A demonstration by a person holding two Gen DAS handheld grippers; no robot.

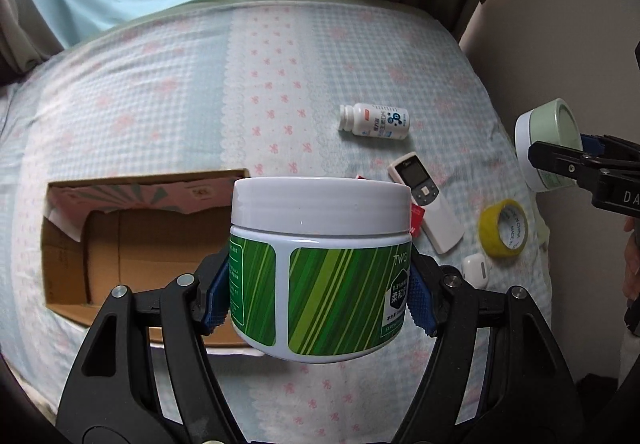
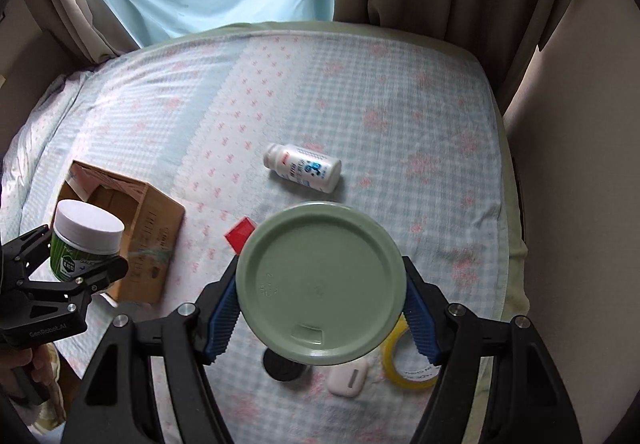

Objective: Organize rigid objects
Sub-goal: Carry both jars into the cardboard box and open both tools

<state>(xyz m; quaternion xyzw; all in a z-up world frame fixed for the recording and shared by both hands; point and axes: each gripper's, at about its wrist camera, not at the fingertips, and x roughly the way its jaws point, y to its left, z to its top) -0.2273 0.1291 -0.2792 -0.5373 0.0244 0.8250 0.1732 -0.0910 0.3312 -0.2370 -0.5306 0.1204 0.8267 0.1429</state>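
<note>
My left gripper (image 1: 320, 296) is shut on a green-striped jar with a white lid (image 1: 320, 268), held above the bed beside an open cardboard box (image 1: 132, 244). The jar (image 2: 86, 240) and box (image 2: 132, 228) also show in the right wrist view. My right gripper (image 2: 322, 312) is shut on a round container with a pale green lid (image 2: 320, 284), held above the bed; it shows at the right edge of the left wrist view (image 1: 548, 147).
On the checked bedsheet lie a white pill bottle (image 1: 374, 121), a white remote (image 1: 426, 199), a yellow tape roll (image 1: 504, 228), a white earbud case (image 1: 476, 270), a red item (image 2: 240, 234) and a black disc (image 2: 284, 366). Curtains hang behind.
</note>
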